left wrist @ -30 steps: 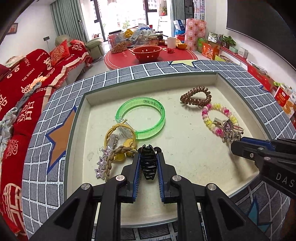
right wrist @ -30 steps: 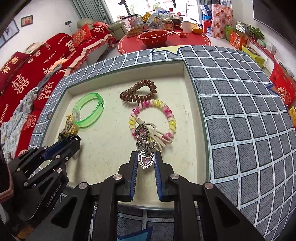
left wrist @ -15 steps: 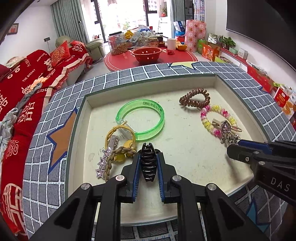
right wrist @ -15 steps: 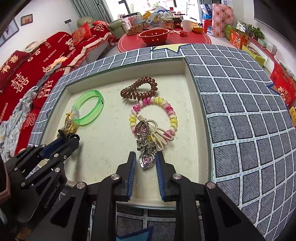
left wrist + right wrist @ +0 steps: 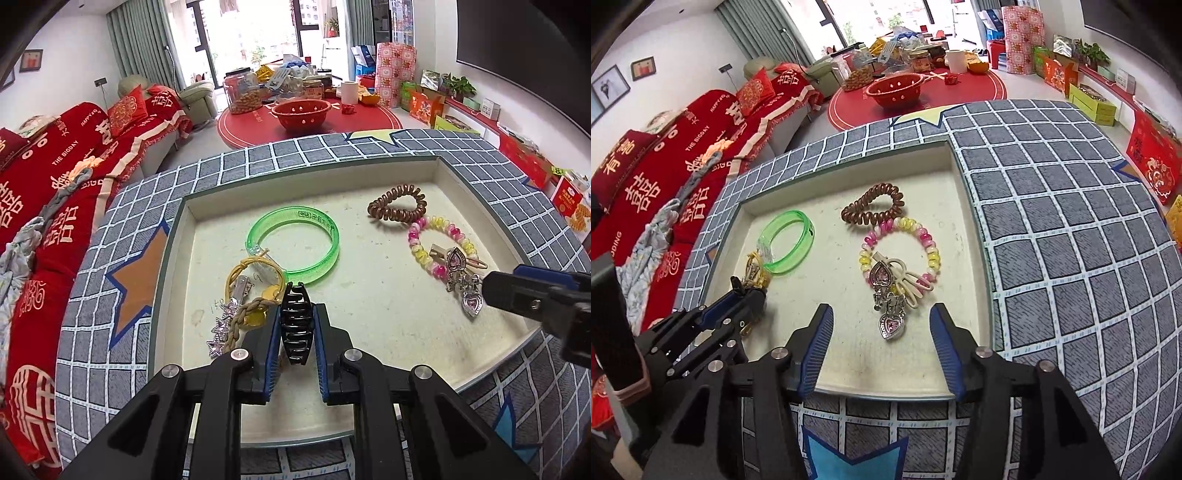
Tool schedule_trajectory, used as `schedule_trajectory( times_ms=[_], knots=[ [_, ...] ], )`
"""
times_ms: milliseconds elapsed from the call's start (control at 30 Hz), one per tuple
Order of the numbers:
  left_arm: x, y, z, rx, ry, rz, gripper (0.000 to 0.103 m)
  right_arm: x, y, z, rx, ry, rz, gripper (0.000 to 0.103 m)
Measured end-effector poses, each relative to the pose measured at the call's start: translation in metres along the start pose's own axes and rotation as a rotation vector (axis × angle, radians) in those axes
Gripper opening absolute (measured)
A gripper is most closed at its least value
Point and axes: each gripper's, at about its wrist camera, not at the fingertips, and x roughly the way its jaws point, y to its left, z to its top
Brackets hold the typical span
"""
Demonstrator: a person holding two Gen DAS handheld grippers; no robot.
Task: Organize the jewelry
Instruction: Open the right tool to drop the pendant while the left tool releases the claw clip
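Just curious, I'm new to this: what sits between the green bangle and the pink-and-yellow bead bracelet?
Nothing: bare tray floor separates green bangle from bead bracelet, clearest in the left wrist view.

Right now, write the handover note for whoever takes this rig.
Left gripper: shut on the black claw clip, low over the tray.
Right gripper: open, empty, near the tray's front edge; the heart pendant lies between its fingers.
In the tray: green bangle, brown coil tie, bead bracelet, yellow tie cluster.
Done: clip gripped. Left: place it, sort the rest.
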Motion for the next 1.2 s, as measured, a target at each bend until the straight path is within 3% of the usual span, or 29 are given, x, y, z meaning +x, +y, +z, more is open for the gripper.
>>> schedule_trajectory(
  times_ms=[700,733,767,800,867,1133,1167,1200],
  knots=[
    [-0.003,0.007,0.01,-0.024,-0.018,0.021,0.031,-0.003,-0.003,0.003,0.017,-0.02,-0.015,0.059],
    [-0.003,0.007,0.01,-0.023,-0.022,0.025,0.037,-0.003,-0.004,0.003,0.023,-0.022,-0.014,0.059],
    [-0.004,0.008,0.011,-0.027,-0.024,0.032,0.082,-0.003,-0.005,0.004,0.028,-0.023,-0.013,0.059],
    [-0.007,0.01,0.011,-0.04,-0.034,0.048,0.103,-0.004,-0.007,0.004,0.031,-0.024,-0.011,0.059],
    [-0.016,0.013,0.01,-0.056,-0.091,0.068,0.103,-0.006,-0.009,0.004,0.037,-0.028,-0.01,0.059],
    [-0.016,0.016,0.01,-0.048,-0.07,0.083,0.103,-0.006,-0.009,0.005,0.033,-0.026,-0.007,0.059],
    [-0.017,0.017,0.009,-0.044,-0.068,0.089,0.103,-0.006,-0.008,0.005,0.032,-0.023,-0.006,0.061],
    [-0.018,0.017,0.009,-0.043,-0.068,0.091,0.103,-0.005,-0.007,0.005,0.032,-0.018,-0.005,0.071]
  ],
)
